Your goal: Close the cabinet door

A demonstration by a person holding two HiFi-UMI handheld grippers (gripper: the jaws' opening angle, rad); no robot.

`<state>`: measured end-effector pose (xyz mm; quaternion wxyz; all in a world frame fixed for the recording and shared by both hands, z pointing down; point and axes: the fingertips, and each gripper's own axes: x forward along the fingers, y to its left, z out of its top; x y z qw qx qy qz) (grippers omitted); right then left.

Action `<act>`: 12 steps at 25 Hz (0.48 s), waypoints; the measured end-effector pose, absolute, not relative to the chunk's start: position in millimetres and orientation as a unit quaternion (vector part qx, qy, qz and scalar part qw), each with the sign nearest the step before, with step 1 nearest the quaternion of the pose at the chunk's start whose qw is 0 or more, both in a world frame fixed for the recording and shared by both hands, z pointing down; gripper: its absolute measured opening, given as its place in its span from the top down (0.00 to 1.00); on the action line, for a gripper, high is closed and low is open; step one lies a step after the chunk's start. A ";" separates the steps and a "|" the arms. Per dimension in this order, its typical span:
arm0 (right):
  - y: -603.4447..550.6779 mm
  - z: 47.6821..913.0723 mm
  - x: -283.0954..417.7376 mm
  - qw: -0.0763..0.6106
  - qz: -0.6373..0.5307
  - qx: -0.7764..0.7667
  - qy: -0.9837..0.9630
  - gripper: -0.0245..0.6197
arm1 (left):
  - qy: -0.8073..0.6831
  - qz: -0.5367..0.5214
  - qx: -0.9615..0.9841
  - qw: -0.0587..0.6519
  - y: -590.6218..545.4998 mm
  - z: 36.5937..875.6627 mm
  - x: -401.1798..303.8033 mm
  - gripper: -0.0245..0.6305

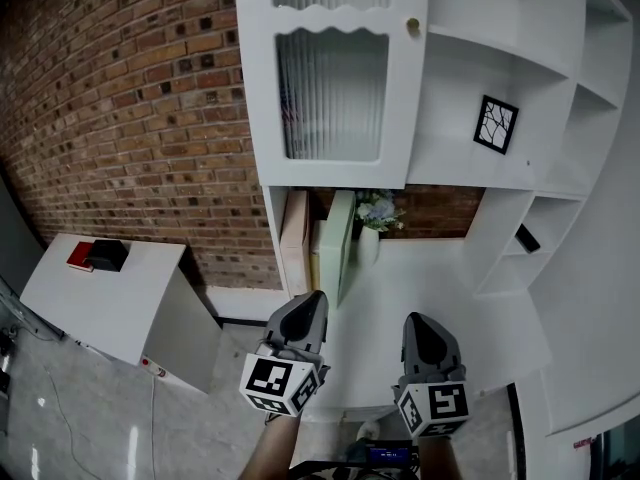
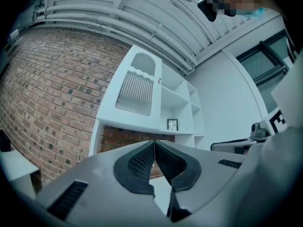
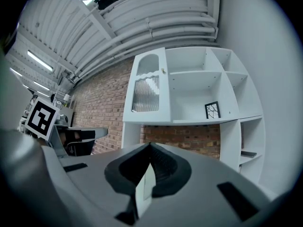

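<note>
The white cabinet door (image 1: 332, 93), with ribbed glass and a small brass knob (image 1: 413, 26), covers the cabinet's upper left bay. In the right gripper view the door (image 3: 147, 91) looks flush with the cabinet front, and it shows the same way in the left gripper view (image 2: 136, 93). My left gripper (image 1: 318, 296) and right gripper (image 1: 412, 318) hover side by side over the white counter (image 1: 430, 288), well below the door and touching nothing. Both pairs of jaws are pressed tip to tip, left (image 2: 154, 142) and right (image 3: 150, 145), with nothing held.
Open shelves to the door's right hold a black-framed picture (image 1: 496, 124) and a dark object (image 1: 527, 238). Under the cabinet stand a flower vase (image 1: 377, 211), a pale panel (image 1: 340, 243) and a tan one (image 1: 295, 238). A brick wall (image 1: 130, 98) and low white table (image 1: 100, 303) lie left.
</note>
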<state>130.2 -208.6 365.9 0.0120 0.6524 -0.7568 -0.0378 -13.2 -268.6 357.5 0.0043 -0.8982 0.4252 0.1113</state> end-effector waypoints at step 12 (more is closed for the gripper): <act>-214.1 369.8 140.9 0.013 -0.034 0.655 -0.755 0.96 | 0.425 0.105 -0.899 -0.001 -277.8 363.2 -3.7 0.94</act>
